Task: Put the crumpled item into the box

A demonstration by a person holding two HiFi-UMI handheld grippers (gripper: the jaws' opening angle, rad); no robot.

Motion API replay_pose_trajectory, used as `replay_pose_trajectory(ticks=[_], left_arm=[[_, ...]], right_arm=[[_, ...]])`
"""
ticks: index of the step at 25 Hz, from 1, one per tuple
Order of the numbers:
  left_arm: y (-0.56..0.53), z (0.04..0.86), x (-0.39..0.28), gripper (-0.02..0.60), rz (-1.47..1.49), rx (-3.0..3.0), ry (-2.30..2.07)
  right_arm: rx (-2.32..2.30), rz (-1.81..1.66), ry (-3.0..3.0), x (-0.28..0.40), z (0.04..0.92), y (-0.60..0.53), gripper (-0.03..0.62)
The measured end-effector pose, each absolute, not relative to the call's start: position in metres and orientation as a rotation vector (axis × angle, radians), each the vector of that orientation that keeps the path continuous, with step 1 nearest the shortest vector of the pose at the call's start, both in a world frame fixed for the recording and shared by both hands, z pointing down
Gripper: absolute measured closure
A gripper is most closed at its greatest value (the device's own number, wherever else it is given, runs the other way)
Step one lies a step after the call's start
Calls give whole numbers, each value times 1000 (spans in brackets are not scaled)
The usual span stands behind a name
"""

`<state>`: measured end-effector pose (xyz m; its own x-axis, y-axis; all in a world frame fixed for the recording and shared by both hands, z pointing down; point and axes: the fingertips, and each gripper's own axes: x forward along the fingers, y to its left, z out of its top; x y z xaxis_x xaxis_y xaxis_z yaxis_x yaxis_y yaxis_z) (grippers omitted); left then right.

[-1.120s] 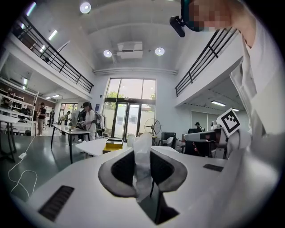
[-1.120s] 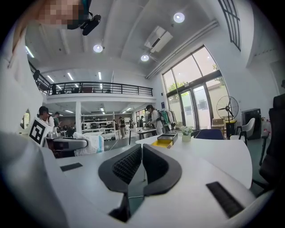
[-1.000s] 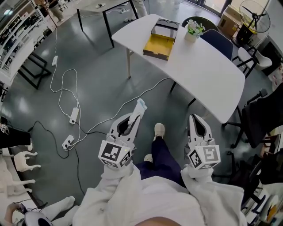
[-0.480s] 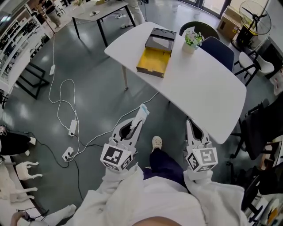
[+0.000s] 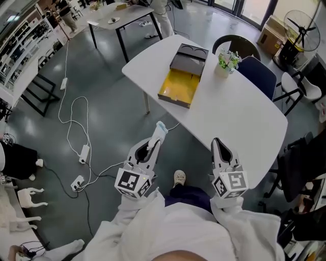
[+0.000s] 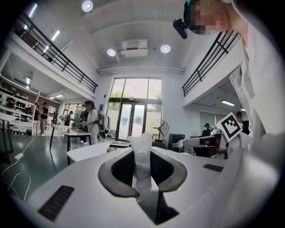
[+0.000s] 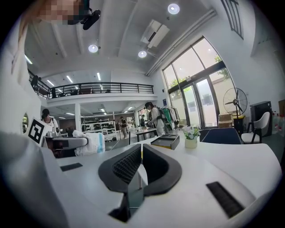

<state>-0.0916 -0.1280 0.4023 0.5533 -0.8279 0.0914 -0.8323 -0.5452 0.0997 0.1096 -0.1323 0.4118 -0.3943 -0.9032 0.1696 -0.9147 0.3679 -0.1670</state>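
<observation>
The crumpled item point(image 5: 160, 129) is a white and pale blue wad, and my left gripper point(image 5: 154, 142) is shut on it, above the grey floor just short of the white table point(image 5: 244, 117). In the left gripper view the crumpled item point(image 6: 143, 153) stands pinched upright between the dark pads. The box point(image 5: 179, 84) lies open on the table's far left part, with a yellow inside and a dark lid behind it. My right gripper point(image 5: 218, 143) hovers at the table's near edge, shut with nothing in it. The right gripper view shows the box point(image 7: 165, 142) ahead on the table.
A small potted plant point(image 5: 225, 62) stands on the table right of the box, with a dark chair point(image 5: 256, 65) behind it. White cables and power strips point(image 5: 81, 148) trail over the floor at left. A second table point(image 5: 116, 14) and a fan point(image 5: 301, 31) are farther off.
The person has stepped toward the white table, so the table and box sit nearer and lower in the head view. Both grippers keep their pose; the left still holds the crumpled item.
</observation>
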Motion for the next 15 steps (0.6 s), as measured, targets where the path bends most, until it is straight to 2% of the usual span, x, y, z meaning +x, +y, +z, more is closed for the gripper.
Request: replay_pose_trajectory(ticks=[15], left_arm=[[-170,411,-88,512,16,2603,-1497]], right_arm=[[1646,365,-2589,114,420,-188,559]])
